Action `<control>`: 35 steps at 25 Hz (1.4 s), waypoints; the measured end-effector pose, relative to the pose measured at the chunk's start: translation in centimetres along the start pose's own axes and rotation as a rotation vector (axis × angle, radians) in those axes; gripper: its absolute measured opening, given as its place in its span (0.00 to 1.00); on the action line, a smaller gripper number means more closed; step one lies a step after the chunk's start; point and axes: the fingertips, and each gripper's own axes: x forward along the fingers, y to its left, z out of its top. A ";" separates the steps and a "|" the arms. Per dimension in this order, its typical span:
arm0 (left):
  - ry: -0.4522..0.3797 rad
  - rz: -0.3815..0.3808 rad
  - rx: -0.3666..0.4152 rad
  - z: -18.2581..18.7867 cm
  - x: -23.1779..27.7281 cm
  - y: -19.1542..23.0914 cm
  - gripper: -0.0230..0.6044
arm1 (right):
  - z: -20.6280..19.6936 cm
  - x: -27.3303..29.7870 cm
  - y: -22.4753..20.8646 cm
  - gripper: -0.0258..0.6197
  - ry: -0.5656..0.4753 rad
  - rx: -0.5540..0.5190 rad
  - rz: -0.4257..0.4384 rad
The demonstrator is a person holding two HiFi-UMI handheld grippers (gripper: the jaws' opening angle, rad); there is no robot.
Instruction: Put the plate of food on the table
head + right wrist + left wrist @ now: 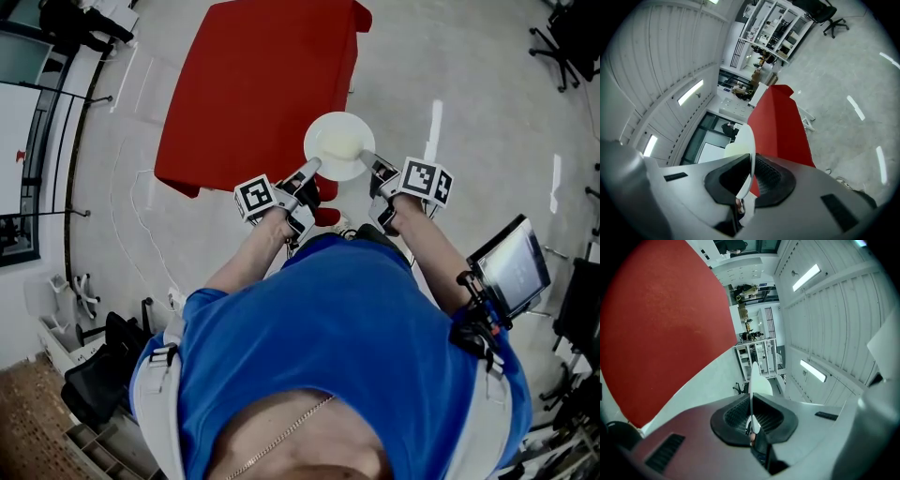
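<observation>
Head view: plate (339, 143) clamped between grippers (313, 168) (368, 159).

Smooth, glossy white plate (339, 145); matt red tablecloth (253, 84); shiny, polished floor (459, 75).

I'm watching a wearer who is dressed in a blue short-sleeved T-shirt (347, 319), which is filling the lower middle of the head view. A thin chain (281, 436) is hanging at the neck, and pale harness straps (155, 375) with black buckles are running over both shoulders. The left tongs (312, 169) and right tongs (368, 159) are each carrying a white marker cube (255, 197) printed with black squares. In both gripper views I'm seeing smooth grey shells, with black ribbed pads (736, 416) lining the jaws. A small screen (511, 267) is riding on a black clamp at the right of the frame.
</observation>
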 end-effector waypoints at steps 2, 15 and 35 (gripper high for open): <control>-0.009 0.003 0.004 1.1 -0.1 0.0 0.07 | 0.3 1.0 0.4 0.06 0.011 -0.003 -0.003; -0.165 0.034 -0.021 13.0 0.8 2.6 0.07 | 5.2 13.8 2.7 0.06 0.152 -0.065 0.018; -0.331 0.108 -0.076 15.9 1.2 5.3 0.07 | 6.4 19.3 1.5 0.06 0.346 -0.088 0.028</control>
